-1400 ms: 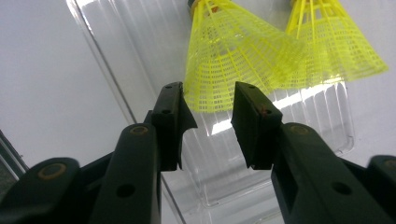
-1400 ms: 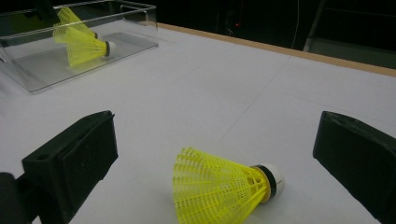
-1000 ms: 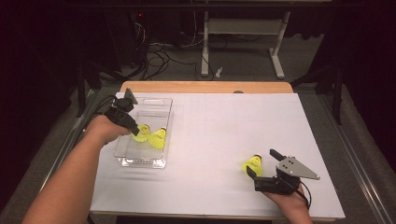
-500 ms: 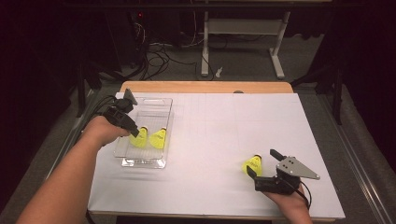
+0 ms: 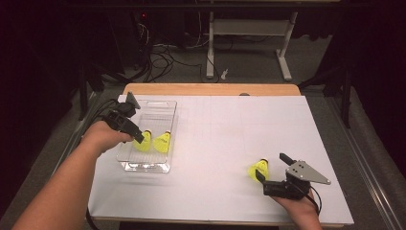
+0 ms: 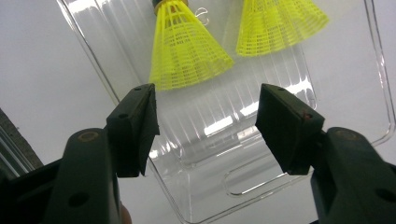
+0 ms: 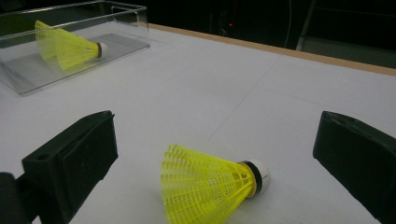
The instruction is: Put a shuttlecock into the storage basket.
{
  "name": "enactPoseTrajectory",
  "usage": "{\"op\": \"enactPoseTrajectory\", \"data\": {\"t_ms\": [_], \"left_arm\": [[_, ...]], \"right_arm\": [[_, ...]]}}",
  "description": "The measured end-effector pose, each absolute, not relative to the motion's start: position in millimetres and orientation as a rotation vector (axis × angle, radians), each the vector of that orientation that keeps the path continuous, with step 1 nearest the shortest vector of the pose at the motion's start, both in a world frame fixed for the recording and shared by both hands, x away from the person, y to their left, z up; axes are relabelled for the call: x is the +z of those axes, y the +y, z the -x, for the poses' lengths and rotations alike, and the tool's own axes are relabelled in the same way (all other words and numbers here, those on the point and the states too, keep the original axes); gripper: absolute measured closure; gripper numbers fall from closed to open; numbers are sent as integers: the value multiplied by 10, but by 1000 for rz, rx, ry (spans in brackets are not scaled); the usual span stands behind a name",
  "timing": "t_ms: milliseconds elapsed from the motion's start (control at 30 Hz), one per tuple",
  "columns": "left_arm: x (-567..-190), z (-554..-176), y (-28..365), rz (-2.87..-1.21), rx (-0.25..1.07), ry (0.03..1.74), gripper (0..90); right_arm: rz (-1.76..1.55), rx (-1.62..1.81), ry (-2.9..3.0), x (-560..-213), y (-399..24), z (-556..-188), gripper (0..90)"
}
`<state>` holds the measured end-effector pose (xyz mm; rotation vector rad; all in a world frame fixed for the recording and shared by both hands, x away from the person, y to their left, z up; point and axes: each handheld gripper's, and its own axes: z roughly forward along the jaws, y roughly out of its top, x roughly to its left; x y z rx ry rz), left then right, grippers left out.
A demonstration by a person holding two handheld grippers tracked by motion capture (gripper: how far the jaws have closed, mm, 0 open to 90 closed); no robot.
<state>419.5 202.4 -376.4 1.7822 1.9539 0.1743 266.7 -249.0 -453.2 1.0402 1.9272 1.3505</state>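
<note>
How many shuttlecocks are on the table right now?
3. Two lie side by side in the clear tray: one by the left tool, another to its right. The third lies on the table between the right tool's open jaws. None seems hidden.

cut off | in the left gripper view we lose the cork of the near shuttlecock [image 6: 187,51] and most of the second shuttlecock [image 6: 279,25] at the top edge | clear tray [image 6: 261,182] runs past the frame | in the right gripper view the table shuttlecock [image 7: 210,184] skirt is clipped below | tray [image 7: 28,77] cut at left
</note>
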Motion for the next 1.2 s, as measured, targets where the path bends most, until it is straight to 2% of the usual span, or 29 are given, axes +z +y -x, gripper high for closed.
{"op": "enactPoseTrajectory", "data": {"t_ms": [100, 633, 900, 1200], "left_arm": [[-3730, -4162, 2046, -1834, 143, 1940, 377], [-3759, -4079, 2012, -1860, 102, 1910, 187], [-3835, -4067, 1937, -1898, 94, 1905, 17], [-3875, -4034, 1827, -1938, 79, 1891, 8]], "right_arm": [[-1042, 1351, 1924, -4533, -2494, -2667, 4], [-1059, 1348, 1912, -4539, -2544, -2675, 4], [-1071, 1341, 1906, -4549, -2568, -2684, 4], [-1069, 1335, 1909, -4557, -2577, -2689, 4]]}}
